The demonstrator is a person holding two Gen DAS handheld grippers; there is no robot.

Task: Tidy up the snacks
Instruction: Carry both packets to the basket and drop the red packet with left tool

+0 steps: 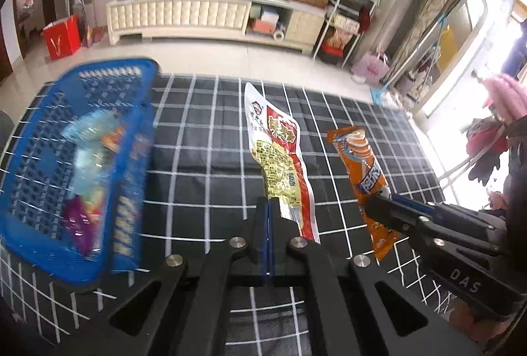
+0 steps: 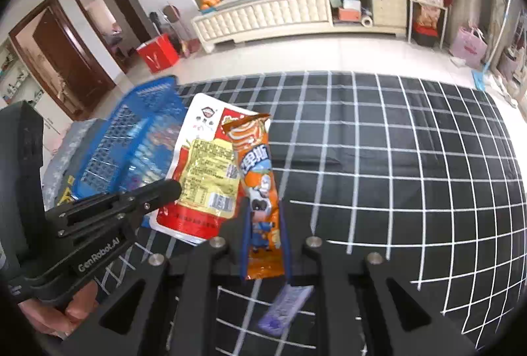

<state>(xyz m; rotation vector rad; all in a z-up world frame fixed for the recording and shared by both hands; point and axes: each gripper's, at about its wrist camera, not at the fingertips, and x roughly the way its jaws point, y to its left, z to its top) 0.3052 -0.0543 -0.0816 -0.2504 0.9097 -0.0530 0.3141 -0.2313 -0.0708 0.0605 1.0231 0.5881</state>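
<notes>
The left gripper (image 1: 269,207) has its jaws pressed tight on the bottom edge of a red and white snack bag (image 1: 280,155), and the bag hangs up in the air over the cloth. The right gripper (image 2: 265,224) has its jaws squeezed on a long orange snack pack (image 2: 260,191), near its lower end, so the pack sticks up between the two fingers. The two packs are close side by side, the orange one on the right. Under the right gripper a small purple packet (image 2: 285,308) lies flat on the black cloth with white lines (image 2: 395,158). To the left of the red and white bag sits a blue basket (image 1: 39,164), and it looks blurry. Some snacks are inside it, but they are too fuzzy to name. Far behind, a long white cabinet (image 1: 184,13) stands by the wall, with a red bag (image 1: 61,36) on the floor near it
</notes>
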